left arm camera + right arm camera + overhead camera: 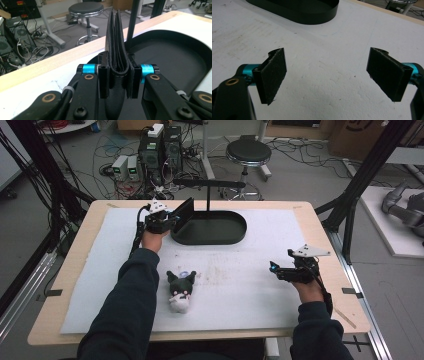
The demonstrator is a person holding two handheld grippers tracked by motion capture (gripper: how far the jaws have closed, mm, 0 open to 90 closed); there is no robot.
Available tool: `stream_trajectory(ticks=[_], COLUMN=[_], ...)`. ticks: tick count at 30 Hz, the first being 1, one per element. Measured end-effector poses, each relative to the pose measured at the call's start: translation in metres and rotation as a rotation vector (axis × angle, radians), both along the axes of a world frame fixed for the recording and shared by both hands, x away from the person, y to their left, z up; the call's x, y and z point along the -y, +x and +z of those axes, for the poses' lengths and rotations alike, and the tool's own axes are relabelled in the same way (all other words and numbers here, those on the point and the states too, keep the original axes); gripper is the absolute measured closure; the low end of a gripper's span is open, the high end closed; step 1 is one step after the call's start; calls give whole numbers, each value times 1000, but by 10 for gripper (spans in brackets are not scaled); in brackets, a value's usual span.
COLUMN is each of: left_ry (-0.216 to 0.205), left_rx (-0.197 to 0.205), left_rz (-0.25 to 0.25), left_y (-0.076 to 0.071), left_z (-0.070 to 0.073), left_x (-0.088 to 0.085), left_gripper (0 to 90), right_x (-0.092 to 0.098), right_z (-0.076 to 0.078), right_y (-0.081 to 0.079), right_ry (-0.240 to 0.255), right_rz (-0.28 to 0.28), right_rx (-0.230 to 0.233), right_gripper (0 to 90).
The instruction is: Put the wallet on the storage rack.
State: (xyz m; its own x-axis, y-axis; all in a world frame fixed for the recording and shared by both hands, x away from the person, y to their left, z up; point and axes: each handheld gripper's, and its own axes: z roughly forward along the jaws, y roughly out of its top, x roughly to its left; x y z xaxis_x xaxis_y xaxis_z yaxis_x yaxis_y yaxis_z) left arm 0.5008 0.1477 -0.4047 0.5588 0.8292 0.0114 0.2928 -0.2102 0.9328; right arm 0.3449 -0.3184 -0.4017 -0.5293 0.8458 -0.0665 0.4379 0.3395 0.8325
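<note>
My left gripper (pixel 171 219) is shut on a black folded wallet (pixel 184 212), gripped at its fold and standing on edge over the left end of a black oval tray (pixel 236 238). In the left gripper view the two pads clamp the wallet (pixel 115 35) from both sides, with the tray's floor (pixel 175 57) beyond and a black post (pixel 132 22) just behind the wallet. My right gripper (pixel 274 269) hovers low over the white mat at the right, open, its jaws (pixel 329 75) wide apart with nothing between them.
A black-and-white plush toy (pixel 180 290) lies on the white mat (pixel 250 285) near the front. The tray carries an upright post with a crossbar (pixel 208 183). Behind the table are a stool (pixel 248 153), computers and cables on the floor.
</note>
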Motion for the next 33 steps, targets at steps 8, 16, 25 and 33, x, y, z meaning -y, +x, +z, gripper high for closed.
stream_trajectory(ticks=[8, 16, 25, 33], left_ry=[94, -19, -58, -35], left_rx=[15, -76, -114, -149], left_rz=[25, 2, -72, -73], left_y=[8, 7, -2, -1], left_z=[-8, -9, -5, -13], left_x=[10, 11, 21, 30], left_gripper=[759, 545, 471, 441], right_x=[3, 7, 4, 6], right_z=[0, 0, 1, 1], right_y=[-2, -5, -6, -7], right_ry=[3, 1, -2, -5], right_rz=[-5, -15, -7, -8], right_rx=[0, 1, 5, 5], right_gripper=[165, 165, 165, 165])
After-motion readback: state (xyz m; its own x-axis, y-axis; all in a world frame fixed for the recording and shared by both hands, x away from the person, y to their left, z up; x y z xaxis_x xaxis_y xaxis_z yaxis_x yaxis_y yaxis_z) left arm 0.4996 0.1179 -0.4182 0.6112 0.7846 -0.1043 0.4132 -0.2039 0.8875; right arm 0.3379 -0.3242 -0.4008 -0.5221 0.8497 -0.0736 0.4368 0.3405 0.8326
